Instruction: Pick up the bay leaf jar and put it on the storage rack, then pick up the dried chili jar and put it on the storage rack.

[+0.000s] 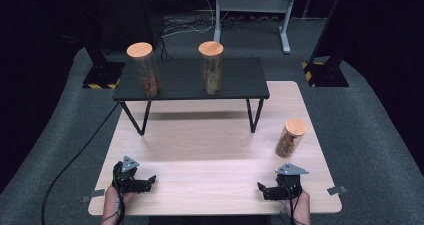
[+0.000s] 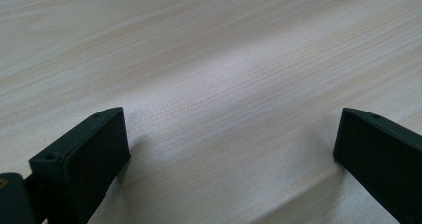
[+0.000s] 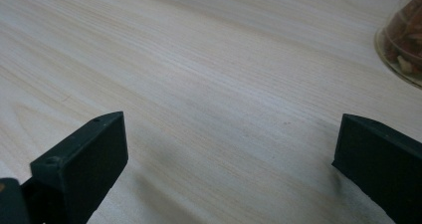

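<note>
Work on the jars looks barely begun, judging by how things lie. At the left, the left gripper (image 1: pixel 145 183) rests low at the near edge of the pale wooden table (image 1: pixel 200 145), jaws spread wide with nothing but bare wood grain between them. On the black raised shelf (image 1: pixel 235 82) behind stand two tall glass jars with round wooden lids, one at its left (image 1: pixel 145 70) and one at its middle (image 1: pixel 211 67), both upright. Further right, a shorter glass jar with a wooden lid (image 1: pixel 290 137) stands on the table, just beyond the right gripper (image 1: pixel 267 191). That gripper is likewise wide open and empty. My judgement: the short jar awaits pickup; nothing is grasped yet.
</note>
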Tool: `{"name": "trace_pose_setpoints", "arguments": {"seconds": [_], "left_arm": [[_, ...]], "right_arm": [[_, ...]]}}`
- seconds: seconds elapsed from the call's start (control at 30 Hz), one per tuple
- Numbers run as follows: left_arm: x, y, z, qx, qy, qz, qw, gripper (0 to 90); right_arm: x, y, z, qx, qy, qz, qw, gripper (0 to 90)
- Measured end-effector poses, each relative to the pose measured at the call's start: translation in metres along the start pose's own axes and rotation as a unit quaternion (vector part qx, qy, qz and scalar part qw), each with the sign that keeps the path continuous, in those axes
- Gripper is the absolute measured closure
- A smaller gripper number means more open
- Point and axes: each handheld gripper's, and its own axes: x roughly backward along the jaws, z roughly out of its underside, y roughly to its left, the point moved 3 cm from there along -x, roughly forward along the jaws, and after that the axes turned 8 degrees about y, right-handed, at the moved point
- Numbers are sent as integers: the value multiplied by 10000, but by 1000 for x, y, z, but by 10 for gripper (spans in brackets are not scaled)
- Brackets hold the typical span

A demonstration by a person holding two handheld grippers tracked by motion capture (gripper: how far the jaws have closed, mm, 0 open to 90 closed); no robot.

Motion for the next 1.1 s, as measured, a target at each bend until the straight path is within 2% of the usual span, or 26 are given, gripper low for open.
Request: {"name": "trace_pose_setpoints", "arguments": {"seconds": [0.47,0.57,1.0,1.1], "left_arm": [[0,0,0,6,1,-3,10000,1],[0,0,0,6,1,-4,10000,1],[0,0,0,-8,-14,-21,10000,2],[0,0,0,18,-5,-2,10000,1]], "right_arm": [[2,-3,1,-75,-74,-22,9999,0],[3,-6,2,-125,-161,-49,9998,0],[6,-22,-6,-236,-263,398,9986,0],[10,-29,-8,-360,-320,516,9975,0]]}}
